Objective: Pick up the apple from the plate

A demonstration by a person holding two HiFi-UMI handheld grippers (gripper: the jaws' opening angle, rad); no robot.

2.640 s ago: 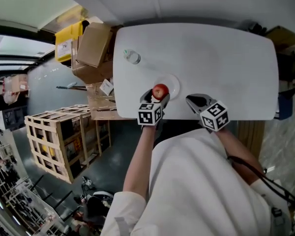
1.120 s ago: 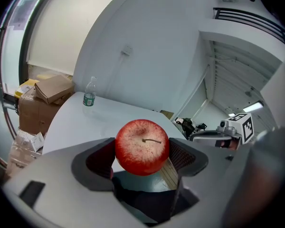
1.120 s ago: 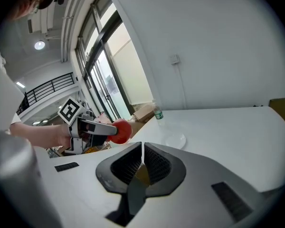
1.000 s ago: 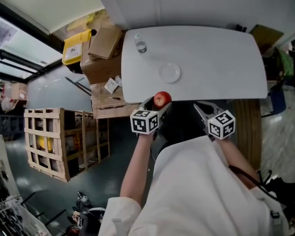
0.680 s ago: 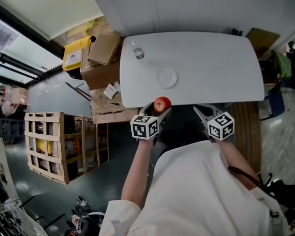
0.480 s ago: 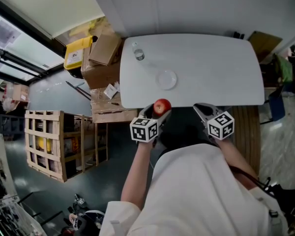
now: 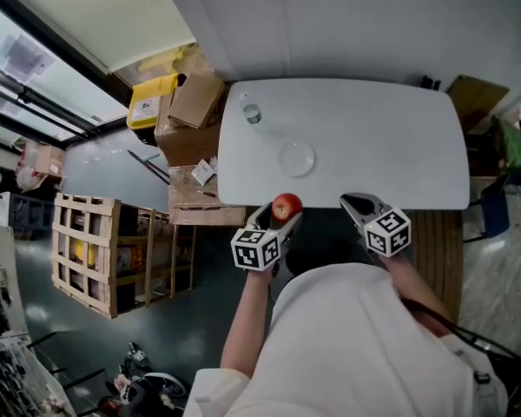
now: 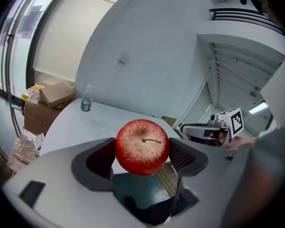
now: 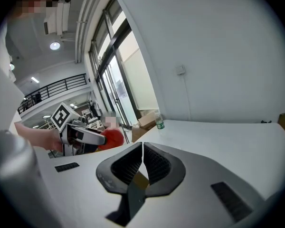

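Note:
A red apple [image 7: 286, 207] [image 8: 142, 146] is clamped between the jaws of my left gripper [image 7: 282, 212] [image 8: 141, 155], held in the air off the near edge of the white table [image 7: 373, 129]. The apple [image 9: 113, 138] and the left gripper also show in the right gripper view, at left. The white plate [image 7: 296, 158] lies bare on the table, left of centre, well beyond the apple. My right gripper [image 7: 354, 205] [image 9: 142, 164] hangs by the table's near edge, its jaws pressed together with nothing between them.
A clear water bottle [image 7: 251, 114] [image 8: 86, 100] [image 9: 159, 123] stands at the table's far left corner. Cardboard boxes [image 7: 194, 102] and a yellow bin [image 7: 152, 100] sit left of the table, a wooden crate [image 7: 91, 252] on the floor further left. A brown box [image 7: 474, 98] is at right.
The left gripper has lifted the apple off the plate and drawn it back past the table's near edge. My head has pulled away, so the table looks smaller. The right gripper stays shut.

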